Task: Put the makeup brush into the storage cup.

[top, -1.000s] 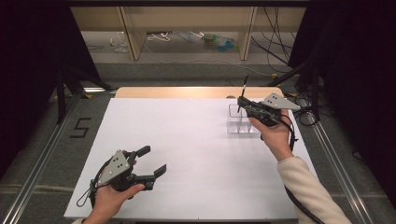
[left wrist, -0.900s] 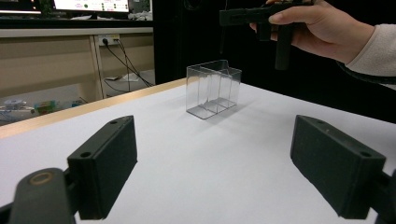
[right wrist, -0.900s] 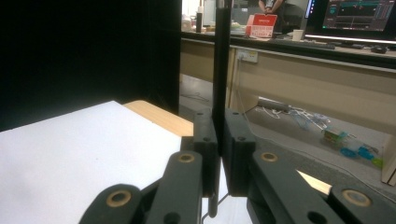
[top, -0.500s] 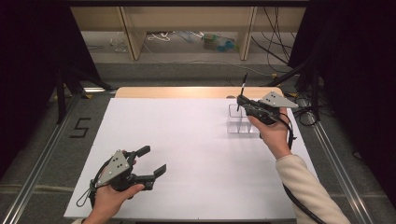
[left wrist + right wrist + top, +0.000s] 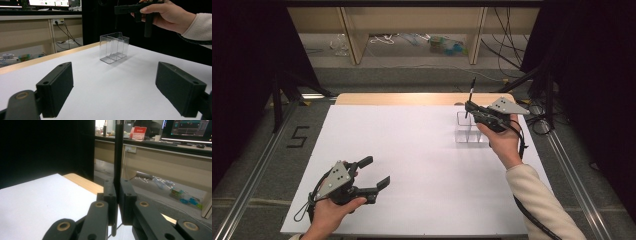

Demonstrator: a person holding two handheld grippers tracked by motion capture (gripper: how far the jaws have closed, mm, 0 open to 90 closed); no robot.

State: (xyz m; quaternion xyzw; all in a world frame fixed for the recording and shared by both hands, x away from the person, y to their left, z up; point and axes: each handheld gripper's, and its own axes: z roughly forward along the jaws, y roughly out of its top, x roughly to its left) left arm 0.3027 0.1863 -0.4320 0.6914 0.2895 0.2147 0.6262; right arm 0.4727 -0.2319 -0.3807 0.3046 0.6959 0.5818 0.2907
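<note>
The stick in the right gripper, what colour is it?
Black. The stick shows best in the right gripper view, pinched upright by the right gripper.

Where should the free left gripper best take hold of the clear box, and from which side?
Probably at one of the thin upright outer walls of the clear box, coming down from above: the box is open at the top and stands upright on the table. The left gripper is open already. The right gripper holds a pen just above it, so approach carefully.
</note>
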